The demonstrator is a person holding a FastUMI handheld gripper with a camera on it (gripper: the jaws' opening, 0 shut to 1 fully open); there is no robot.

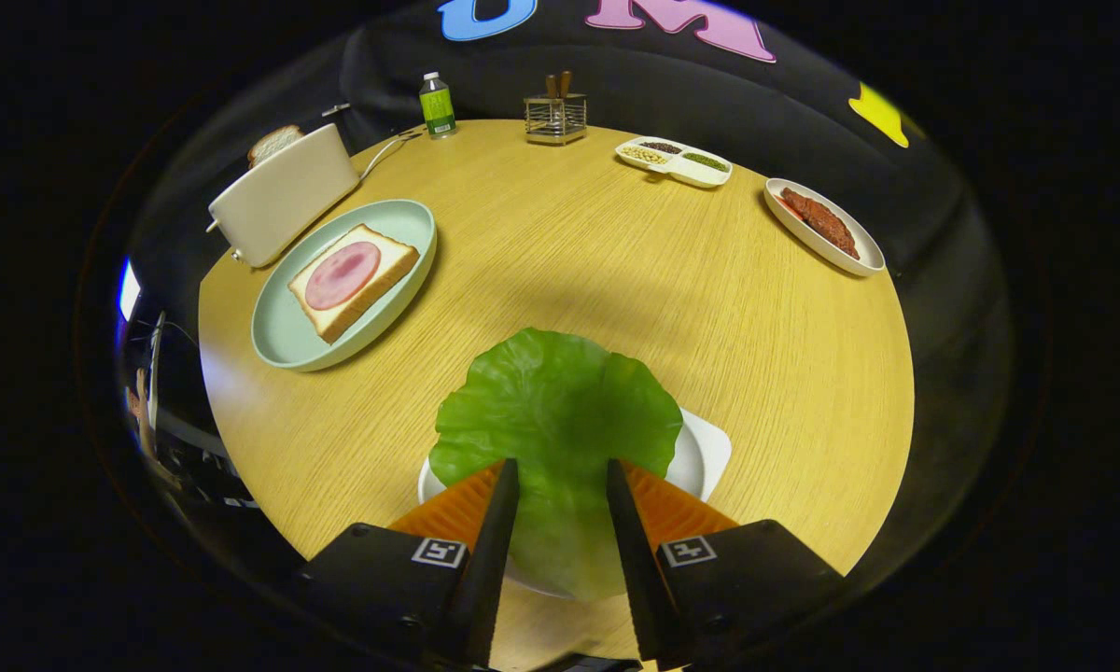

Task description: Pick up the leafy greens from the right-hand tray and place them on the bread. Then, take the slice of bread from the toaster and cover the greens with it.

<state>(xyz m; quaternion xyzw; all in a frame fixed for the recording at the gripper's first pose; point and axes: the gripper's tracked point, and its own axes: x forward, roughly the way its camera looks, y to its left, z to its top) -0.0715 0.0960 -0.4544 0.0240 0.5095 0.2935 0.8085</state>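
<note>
Between the parted fingers of the gripper [560, 476] the leaf [555, 411] is seen lying on its tray [705, 457]; nothing is clamped. Leaf judged light, floppy, easily torn: best pinched at the near edge. Bread [353, 278] is well beyond, beside the toaster [285, 196].

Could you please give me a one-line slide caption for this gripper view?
Open gripper straddles the lettuce leaf on its white tray; ham-topped bread and toaster wait beyond.
</note>
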